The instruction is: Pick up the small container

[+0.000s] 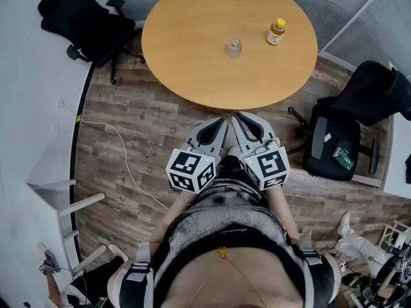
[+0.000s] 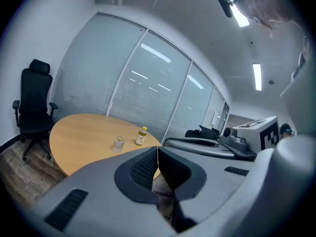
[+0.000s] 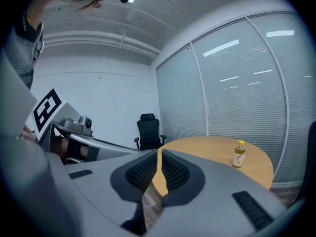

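Head view, nearest me: left gripper (image 1: 222,121) and right gripper (image 1: 239,116) sit side by side over the wood floor (image 1: 148,127), tips almost touching each other, short of the table's near edge. Both gripper views show the pads pressed together w/ nothing between them, so both are closed and empty.

First risk, imo: if either one reaches the target closed, it'll just shove it instead of straddling it. The jaws need to open before the approach. W/ the two this close, a quick swing could also knock one against the other.

Lower down, a cable (image 1: 122,153) trails across the floor to the left, and an office chair (image 1: 337,140) stands close to the table on the right. Stepping in carelessly could snag a foot or bump the chair.

Further out, the round table (image 1: 192,37) is bare and smooth, so things will probably slide easily. The small container (image 1: 234,47) stands upright around the middle. It looks like clear glass, tho it's too small to be sure. It's pale against the wood, so I could misjudge its depth, clip the rim and tip it.

Farthest, a yellow-capped bottle (image 1: 276,32) stands near it, to the right and a bit further back. A wide approach from the right could topple it, or I could grab the wrong item.
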